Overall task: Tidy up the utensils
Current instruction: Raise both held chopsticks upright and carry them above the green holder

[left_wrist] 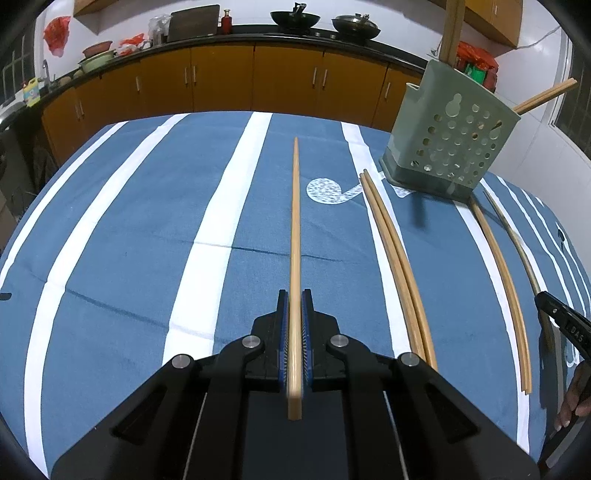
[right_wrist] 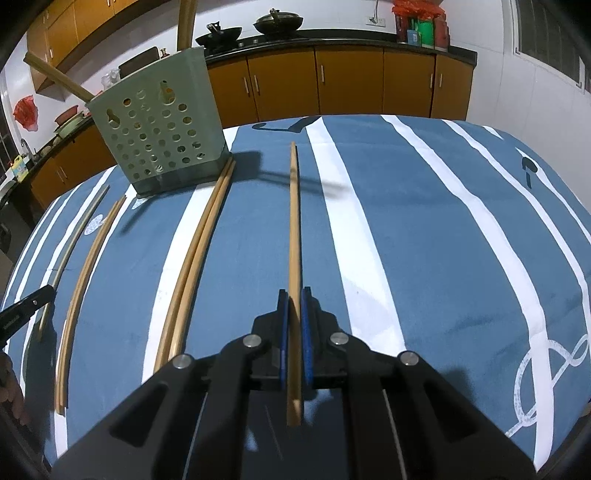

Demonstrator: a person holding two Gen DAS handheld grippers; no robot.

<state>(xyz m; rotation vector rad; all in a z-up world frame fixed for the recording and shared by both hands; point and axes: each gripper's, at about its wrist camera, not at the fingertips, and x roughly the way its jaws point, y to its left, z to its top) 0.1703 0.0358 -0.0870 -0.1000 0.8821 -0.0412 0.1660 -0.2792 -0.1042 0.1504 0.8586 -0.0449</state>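
In the left wrist view, the left gripper (left_wrist: 294,299) is clamped on a single wooden chopstick (left_wrist: 295,221), which runs straight forward between the two blue pads (left_wrist: 282,325) and points toward the far edge of the table. Its rear end sticks out behind the pads. The table carries a blue cloth with white stripes (left_wrist: 147,221). Near the far right corner stands a green perforated utensil holder (left_wrist: 447,136), and some chopsticks (left_wrist: 452,29) lean inside it. A pair of chopsticks (left_wrist: 395,258) lies on the cloth, to the right of the held one, with its far tips near the base of the holder. More to the right lie another pair (left_wrist: 502,280) and a darker thin stick (left_wrist: 517,236), close to the right edge. The tip of the right gripper (left_wrist: 554,314) shows at that edge.

In the right wrist view, the right gripper (right_wrist: 294,299) is closed on its own chopstick (right_wrist: 294,221), which also points forward along the cloth (right_wrist: 424,221). The holder (right_wrist: 162,129) stands at the far left. A pair (right_wrist: 199,251) lies just left of the gripper, its far tips touching the base of the holder. A further pair (right_wrist: 81,288) and a darker stick (right_wrist: 70,247) lie near the left edge of the table
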